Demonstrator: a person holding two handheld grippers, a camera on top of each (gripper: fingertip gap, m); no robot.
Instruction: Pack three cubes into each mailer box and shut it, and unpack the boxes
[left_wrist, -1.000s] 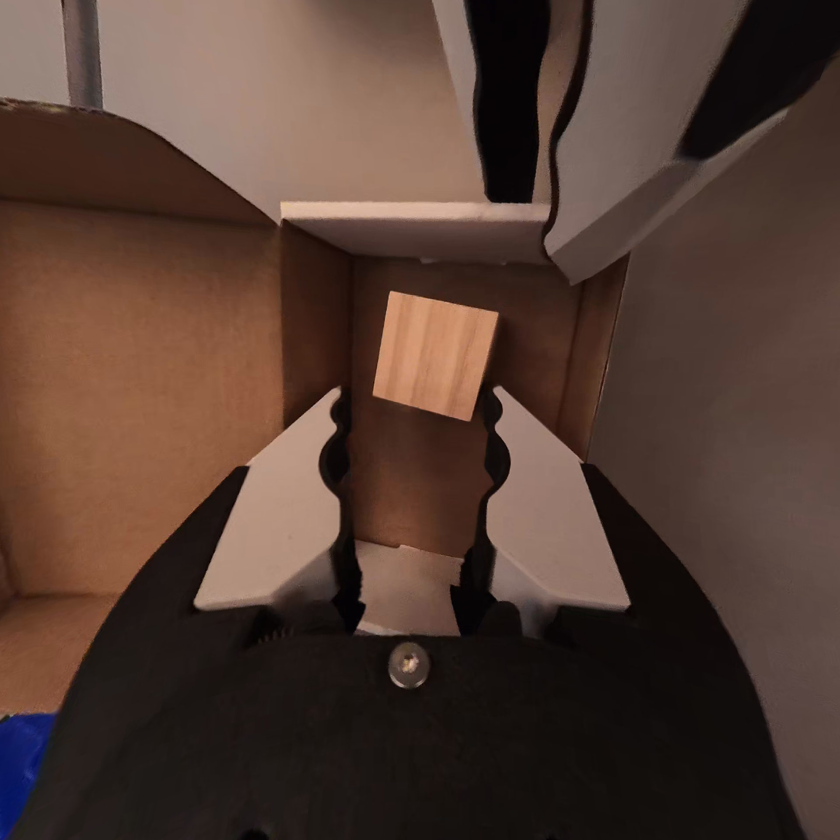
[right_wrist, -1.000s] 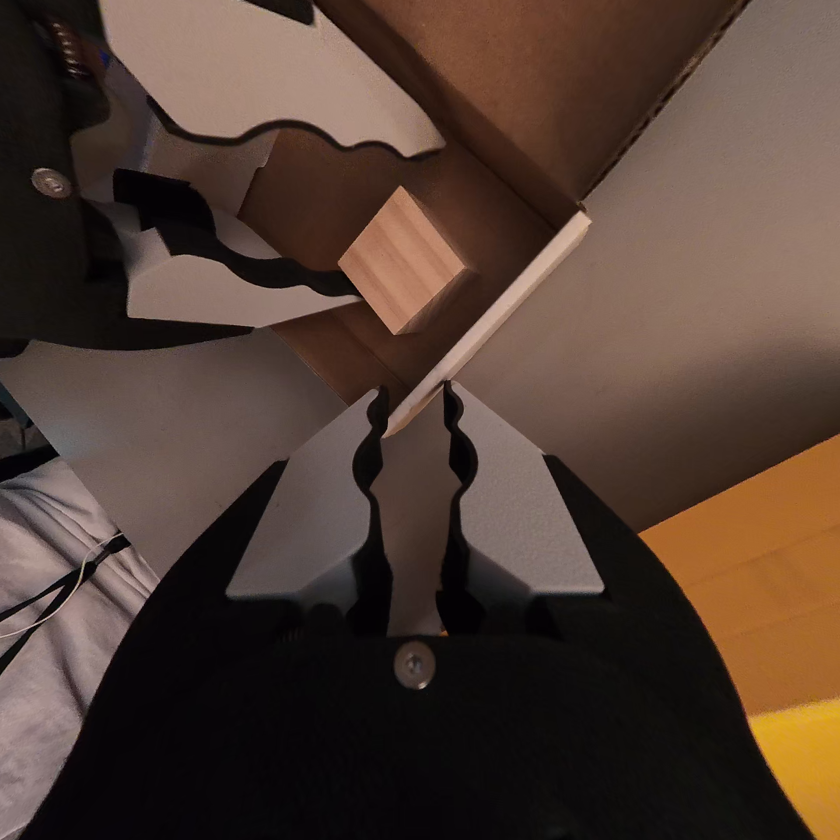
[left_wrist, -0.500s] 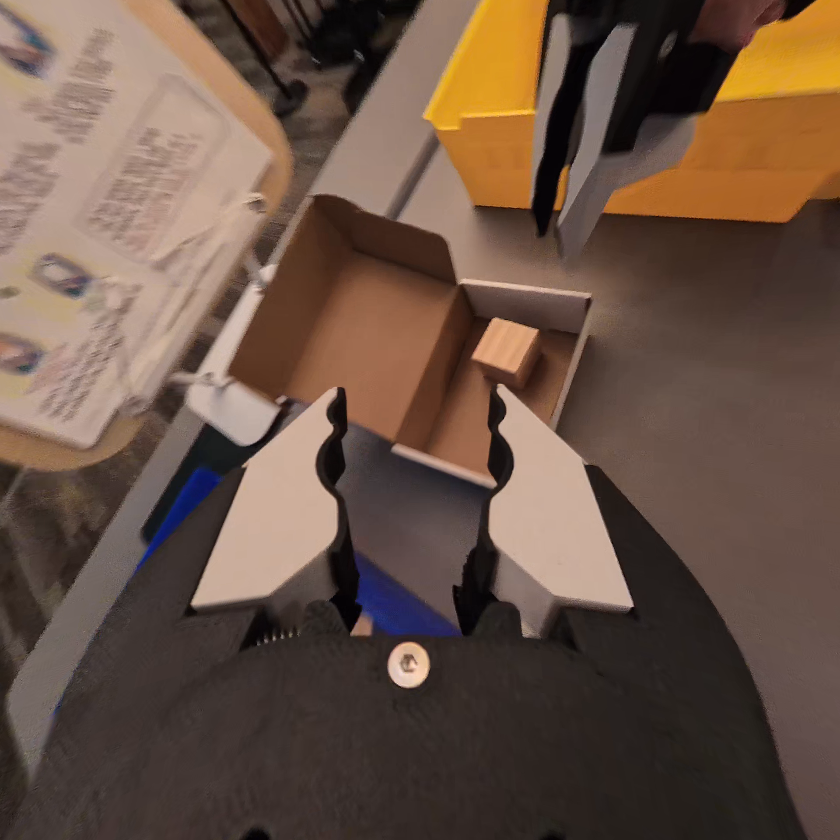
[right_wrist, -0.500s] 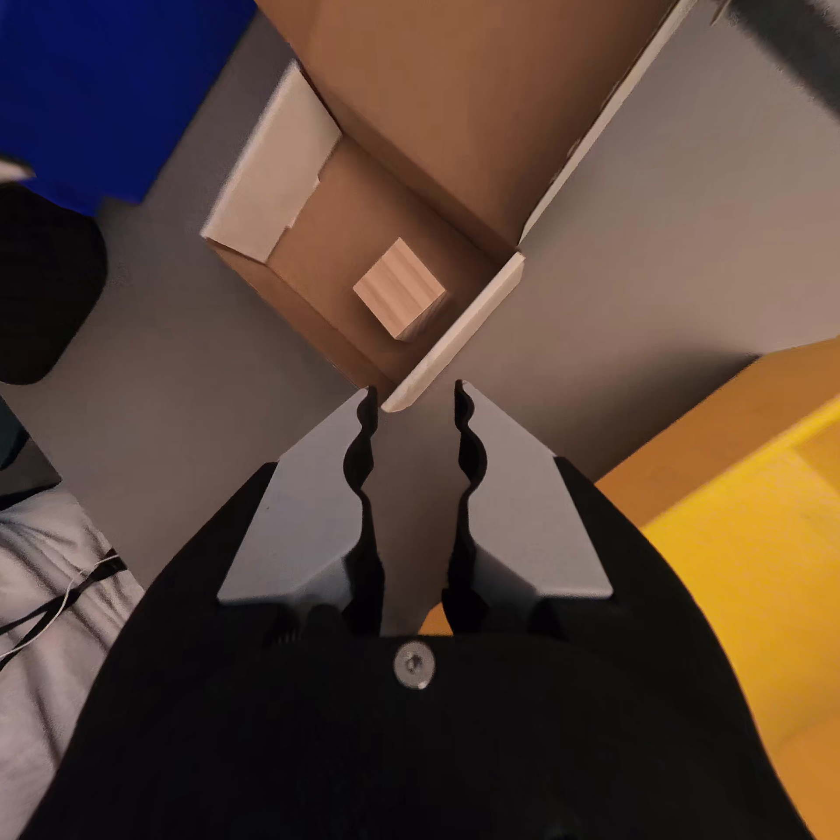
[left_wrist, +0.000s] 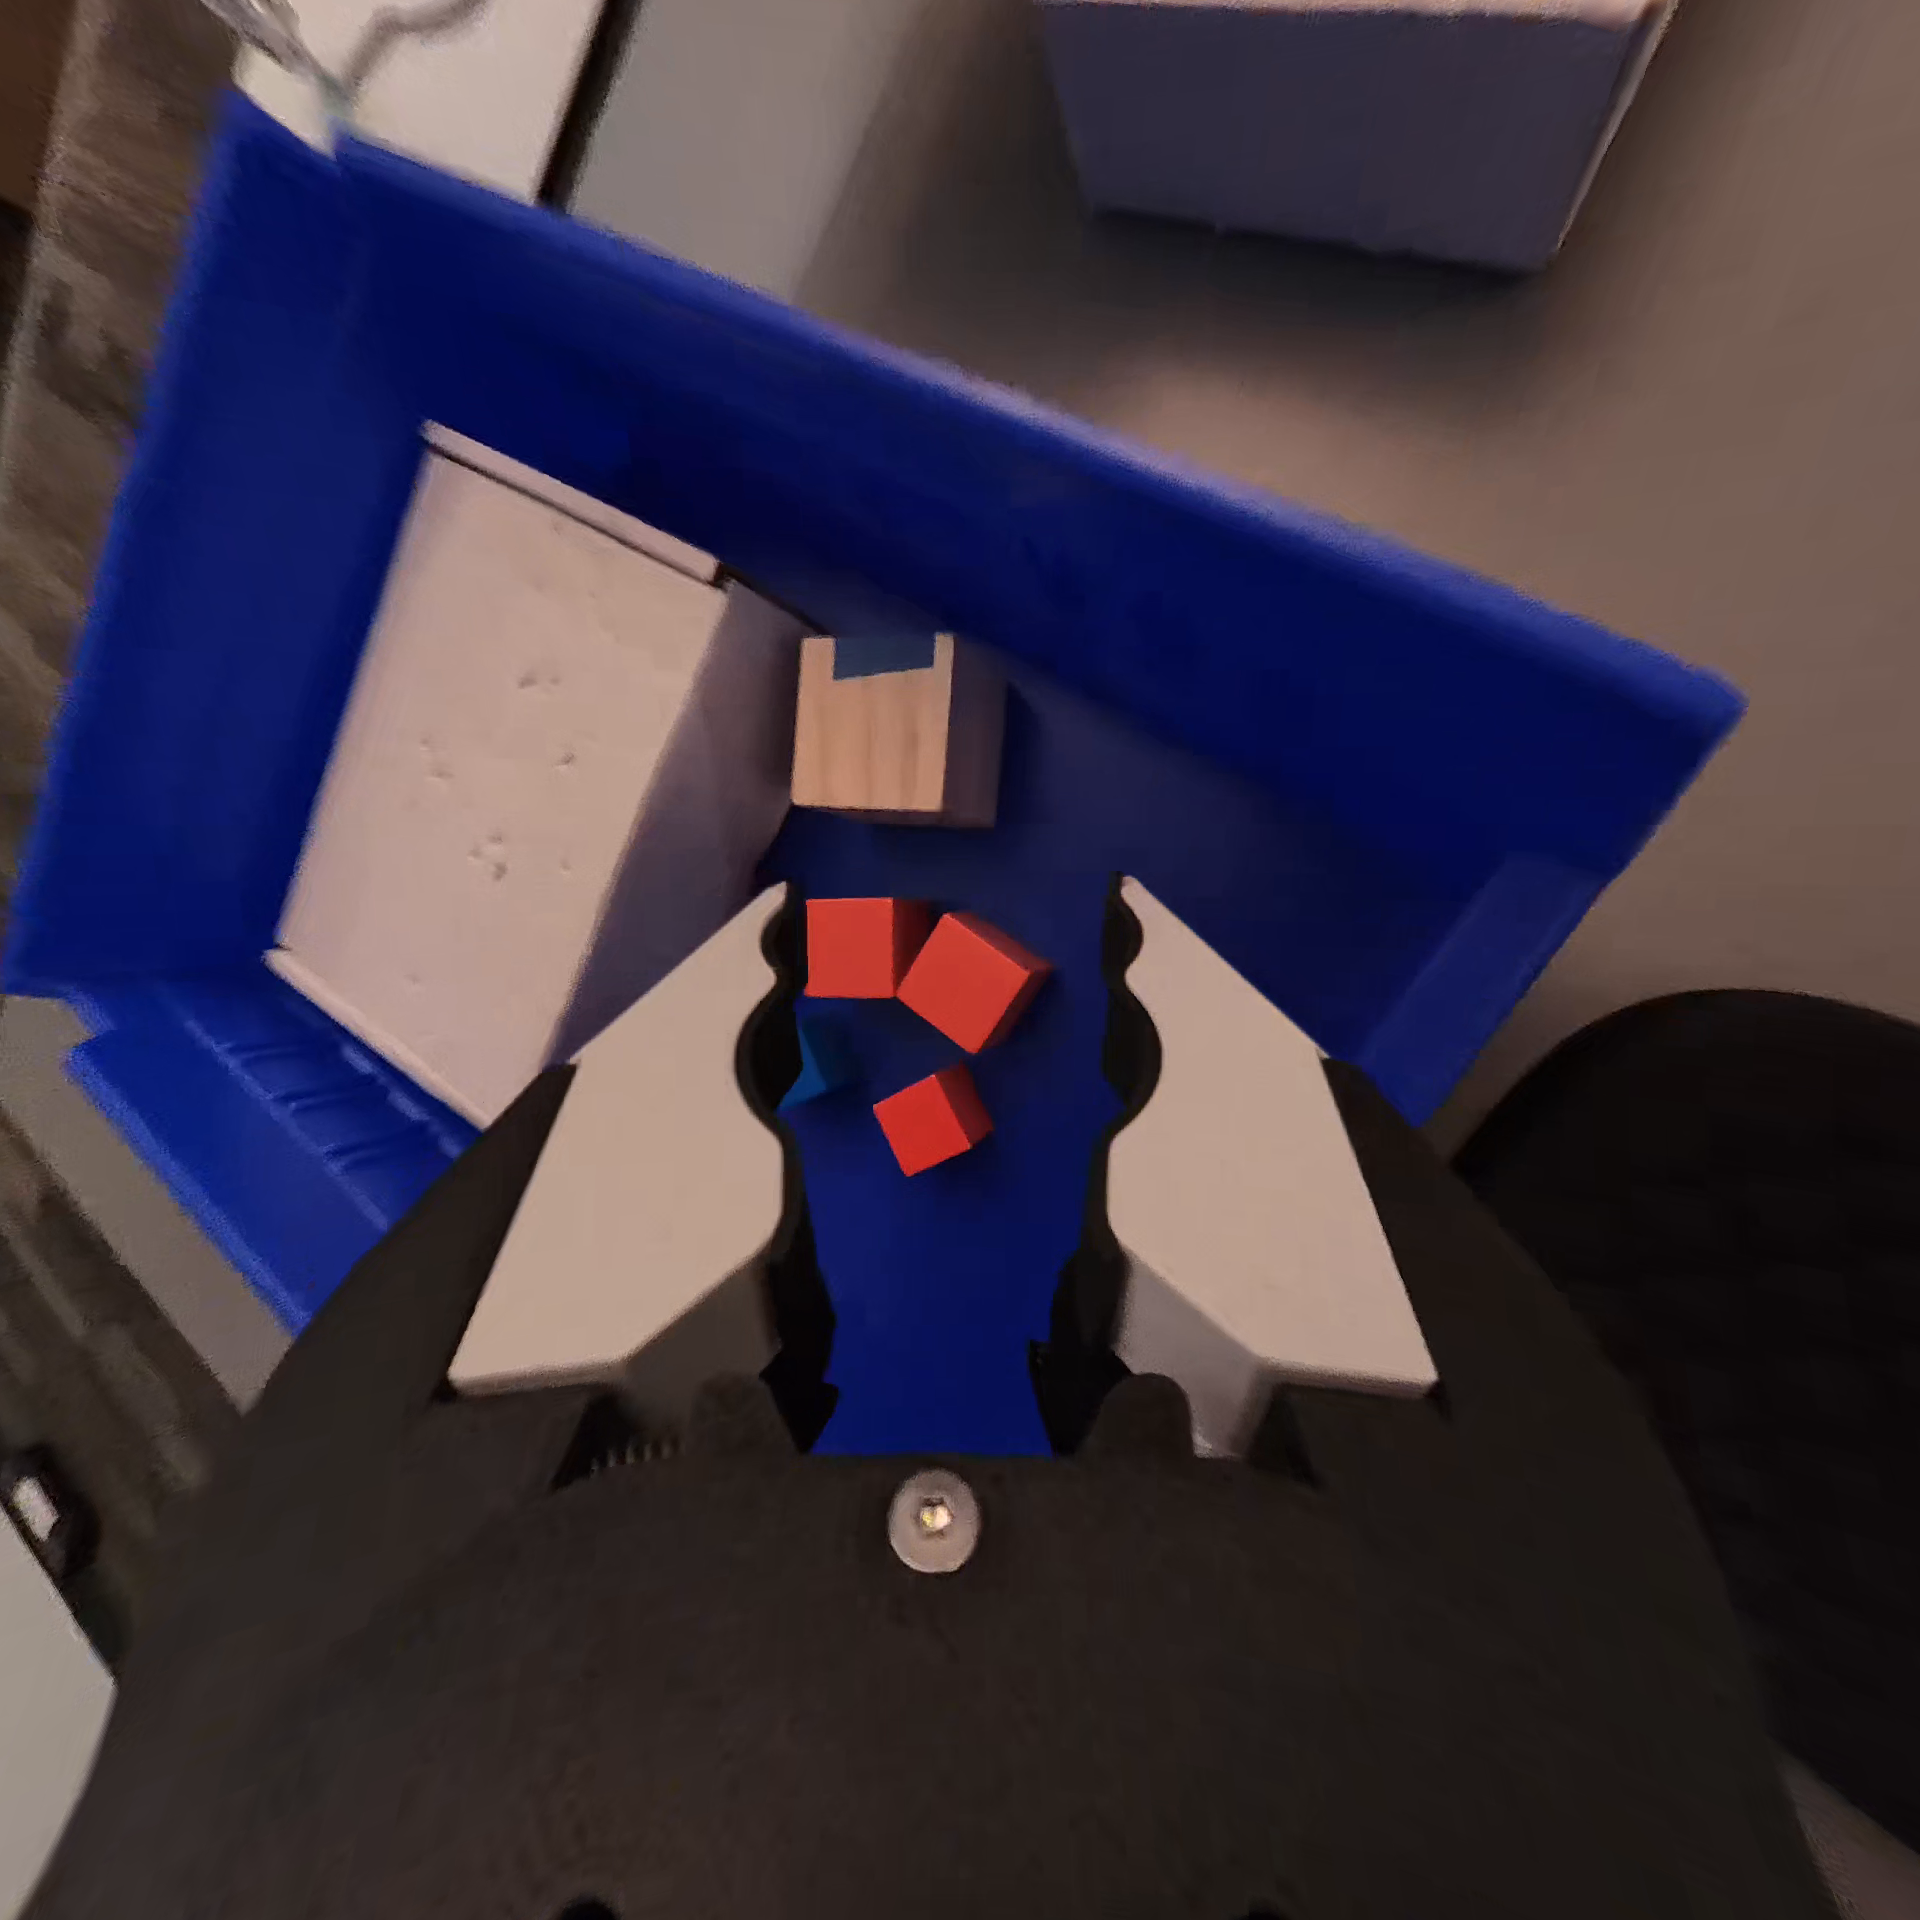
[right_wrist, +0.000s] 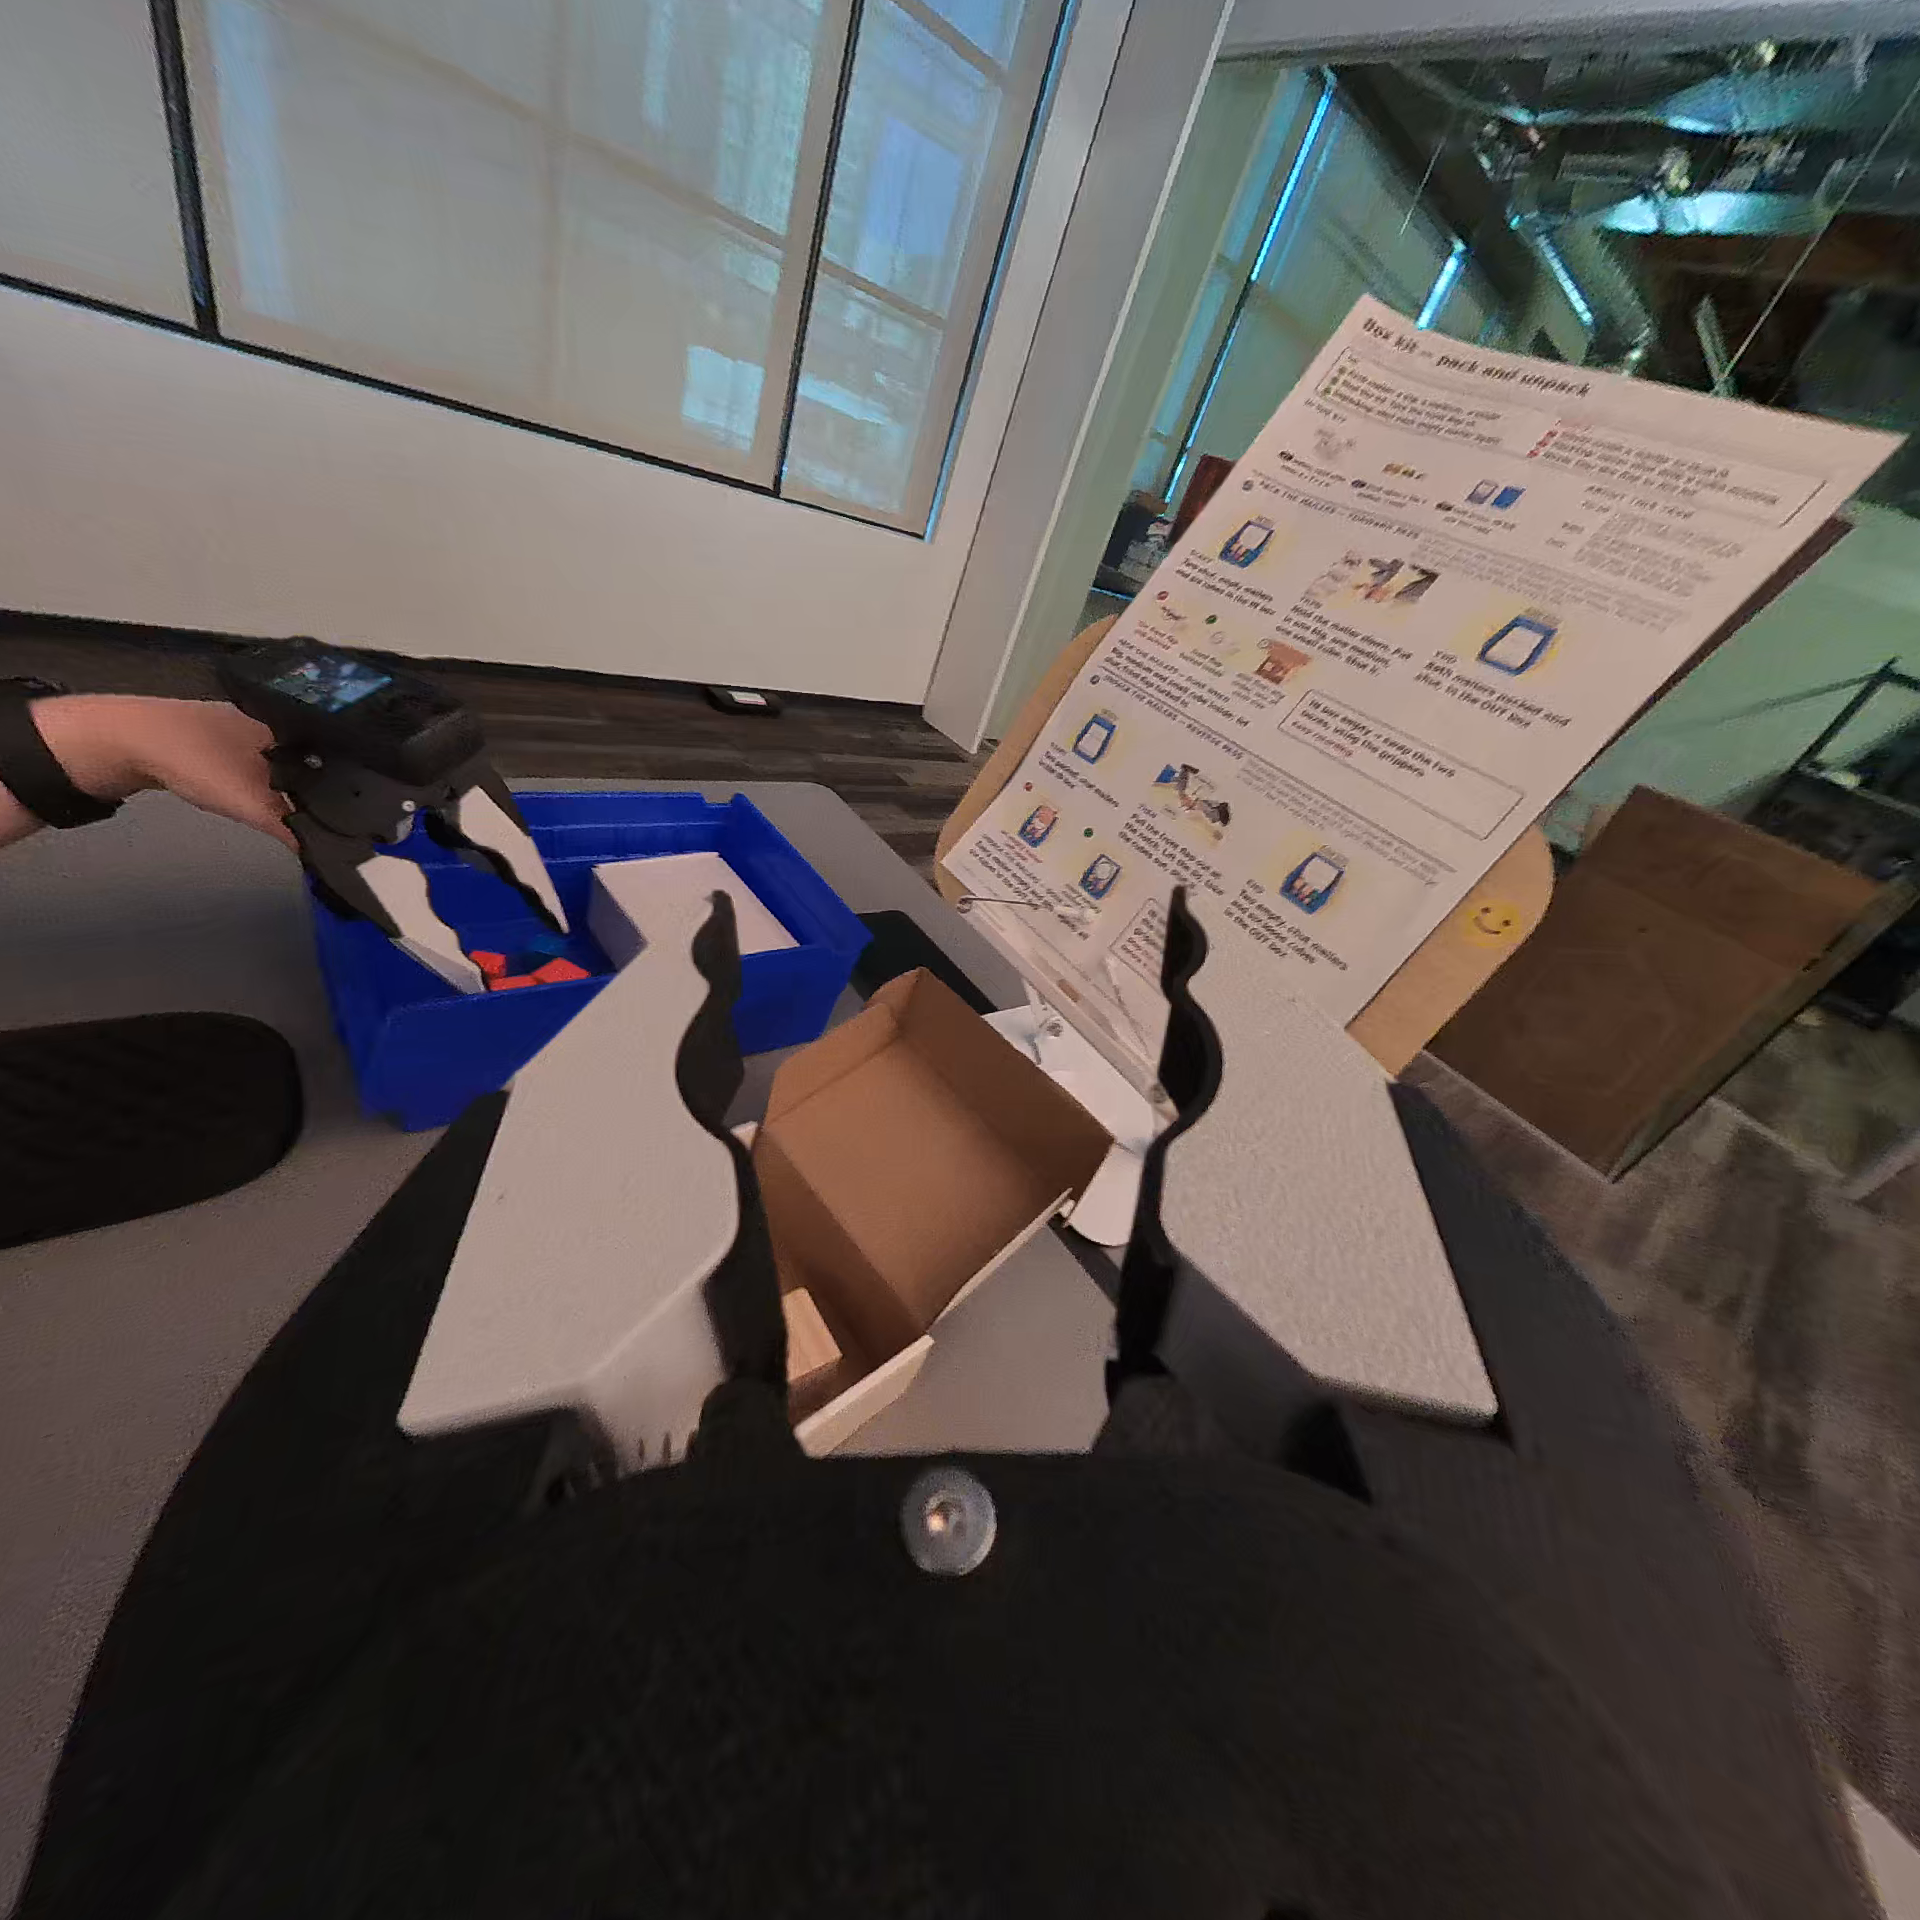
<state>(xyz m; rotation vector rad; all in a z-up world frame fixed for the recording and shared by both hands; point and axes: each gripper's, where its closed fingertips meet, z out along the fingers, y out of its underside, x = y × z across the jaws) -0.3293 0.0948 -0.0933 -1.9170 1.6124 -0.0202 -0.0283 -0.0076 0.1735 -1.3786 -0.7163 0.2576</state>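
Over the blue bin (left_wrist: 1039, 499) our left tongs (left_wrist: 951, 914) hang spread above three red cubes (left_wrist: 940, 997); our right tongs (right_wrist: 940, 914), spread too, seemingly hover over the open mailer box (right_wrist: 914, 1153).

Open mailer box (right_wrist: 914, 1164): brown inside, white outside, lid flipped back, flat on the grey surface (right_wrist: 187, 1351); one wooden cube (right_wrist: 808, 1345) inside at the near end. Closed white mailer box (left_wrist: 499, 769) lying in the blue bin (left_wrist: 1039, 540). Beside it: large wooden cube (left_wrist: 873, 743), three red cubes (left_wrist: 966, 987), small blue cube (left_wrist: 826, 1070), loose on the bin floor.
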